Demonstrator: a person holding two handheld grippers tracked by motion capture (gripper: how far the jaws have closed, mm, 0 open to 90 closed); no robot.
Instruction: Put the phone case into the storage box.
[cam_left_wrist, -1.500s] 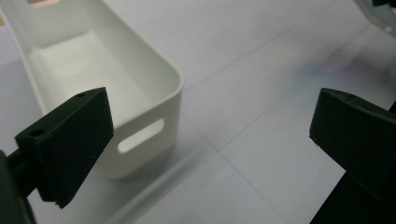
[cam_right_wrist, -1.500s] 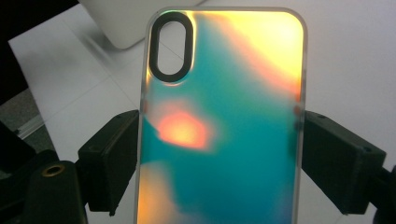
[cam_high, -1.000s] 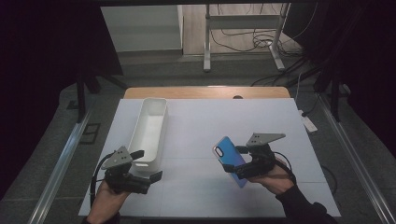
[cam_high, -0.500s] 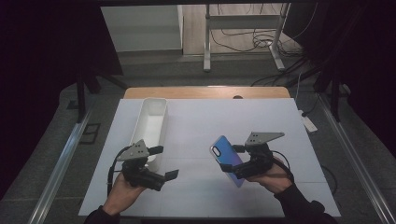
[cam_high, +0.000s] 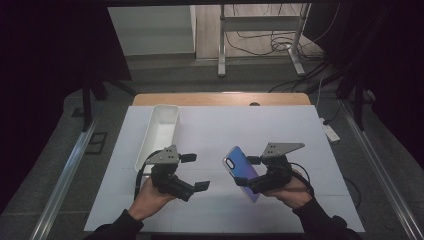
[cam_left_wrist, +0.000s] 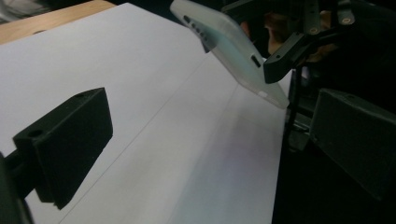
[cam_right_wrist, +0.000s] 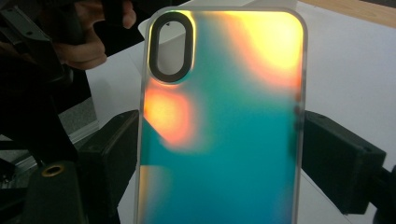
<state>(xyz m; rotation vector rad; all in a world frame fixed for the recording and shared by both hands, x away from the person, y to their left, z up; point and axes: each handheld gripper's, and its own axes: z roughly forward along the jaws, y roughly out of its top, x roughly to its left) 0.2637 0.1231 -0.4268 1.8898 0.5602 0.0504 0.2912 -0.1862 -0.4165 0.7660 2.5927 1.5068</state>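
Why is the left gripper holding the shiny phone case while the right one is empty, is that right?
No, swapped. The right gripper clamps the iridescent phone case by its edges, as the right gripper view shows. The left gripper is open and empty.

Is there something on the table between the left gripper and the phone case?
No. In the high view, bare white table separates the open left gripper from the phone case, which the right gripper grips by its edges.

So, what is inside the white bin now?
The white bin looks empty in the high view: bare white floor and walls. The left gripper covers its near end, so that part stays unseen.
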